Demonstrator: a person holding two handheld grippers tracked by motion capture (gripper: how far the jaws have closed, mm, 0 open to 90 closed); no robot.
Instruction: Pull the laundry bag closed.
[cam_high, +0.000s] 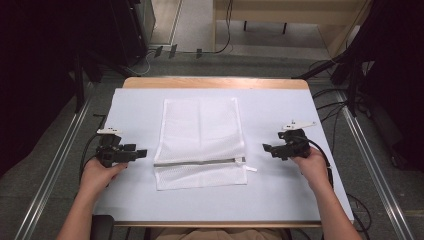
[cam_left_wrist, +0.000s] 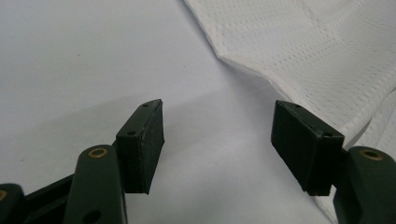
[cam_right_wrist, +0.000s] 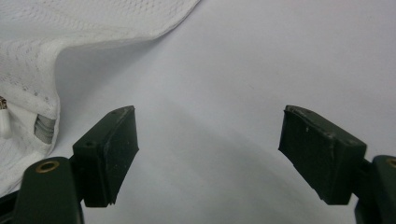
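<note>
A white mesh bag lies flat mid-table, its zipper toward the near edge. Both left tongs and right tongs flank it, jaws apart and empty. Thin mesh may slip or bunch if pinched shallowly; the small zipper pull is easy to miss.

Left claw and right claw: black bodies showing brass-coloured screws, flat rectangular pads, white top plates, black cables trailing behind. The forearms are showing bare, sleeveless.
</note>
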